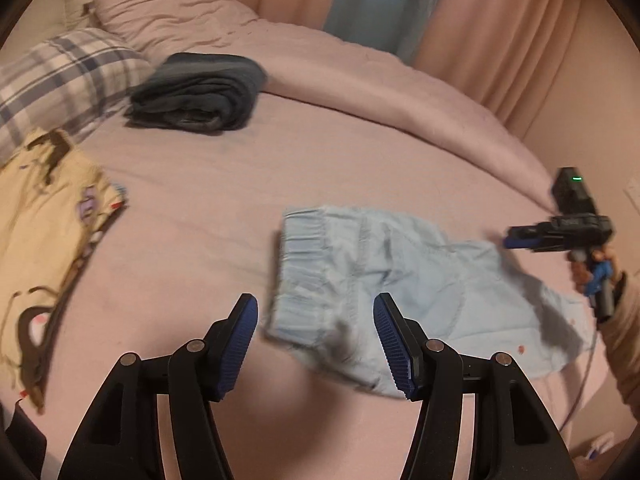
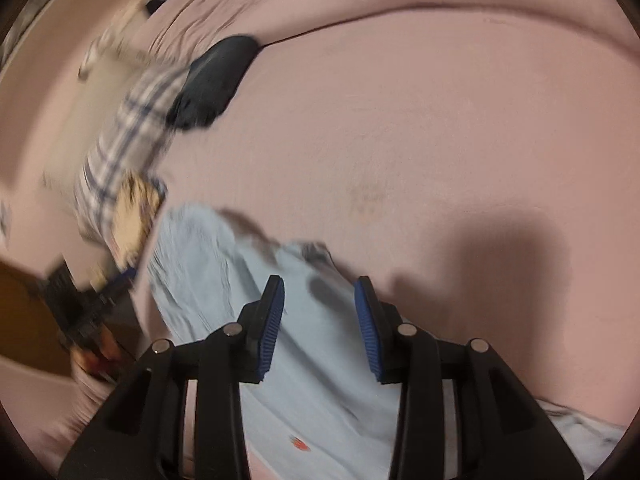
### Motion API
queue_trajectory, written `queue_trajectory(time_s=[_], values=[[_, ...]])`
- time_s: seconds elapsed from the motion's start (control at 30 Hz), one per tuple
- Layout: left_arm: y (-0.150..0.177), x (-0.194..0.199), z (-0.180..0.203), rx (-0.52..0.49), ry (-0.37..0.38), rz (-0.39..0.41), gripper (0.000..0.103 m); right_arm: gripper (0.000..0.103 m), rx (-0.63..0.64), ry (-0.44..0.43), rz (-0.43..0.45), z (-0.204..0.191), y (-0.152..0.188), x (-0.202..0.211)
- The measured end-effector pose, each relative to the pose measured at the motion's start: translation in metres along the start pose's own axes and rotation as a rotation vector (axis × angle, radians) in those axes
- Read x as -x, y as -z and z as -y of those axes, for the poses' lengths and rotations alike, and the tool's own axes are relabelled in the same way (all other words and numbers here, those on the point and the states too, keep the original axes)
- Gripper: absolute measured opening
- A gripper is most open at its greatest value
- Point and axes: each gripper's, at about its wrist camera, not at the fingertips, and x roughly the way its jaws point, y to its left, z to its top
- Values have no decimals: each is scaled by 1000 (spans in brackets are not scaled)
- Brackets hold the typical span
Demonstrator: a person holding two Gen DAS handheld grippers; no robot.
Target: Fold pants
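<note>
My light blue pants (image 1: pixel 384 288) lie loosely doubled on the pink bed sheet (image 1: pixel 248 184), so I judge one fold done. Both my left gripper (image 1: pixel 316 344) and right gripper (image 2: pixel 320 328) hang over them, jaws apart and empty. Next I must pinch an edge squarely; beyond the pants sit folded dark clothes (image 1: pixel 200 92), a plaid pillow (image 1: pixel 60 76) and curtains (image 1: pixel 500 20).

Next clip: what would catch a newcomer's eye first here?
The light blue pants spread across the pink bed sheet, right ahead of the left gripper, whose jaws stand open and empty. Behind them, a folded dark garment sits by a plaid pillow.
</note>
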Motion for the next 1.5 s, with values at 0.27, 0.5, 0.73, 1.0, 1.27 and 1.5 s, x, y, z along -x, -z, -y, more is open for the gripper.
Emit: queue_trajectory(time_s=[0.27,0.5,0.73,1.0,1.27,1.5], values=[[-14,-36,45,-123,98,-37,59,37,-175,-116,-70,-6,-12,-6],[14,-73,58,-242,-36,-190,59,37,-216,-194,-201,-4,-6,-39],[18,-68,57,-268,-34,-177,59,36,1,-280,-265,-44,45,-29],[20,-70,63,-291,-62,-183,59,37,-206,-375,-188,-5,66,-42],[19,-72,55,-287,-37,-188,59,11,-218,-313,-120,-12,31,-50],[22,-76,62,-390,-75,-231,58,7,-35,-102,-113,-26,-15,-55]])
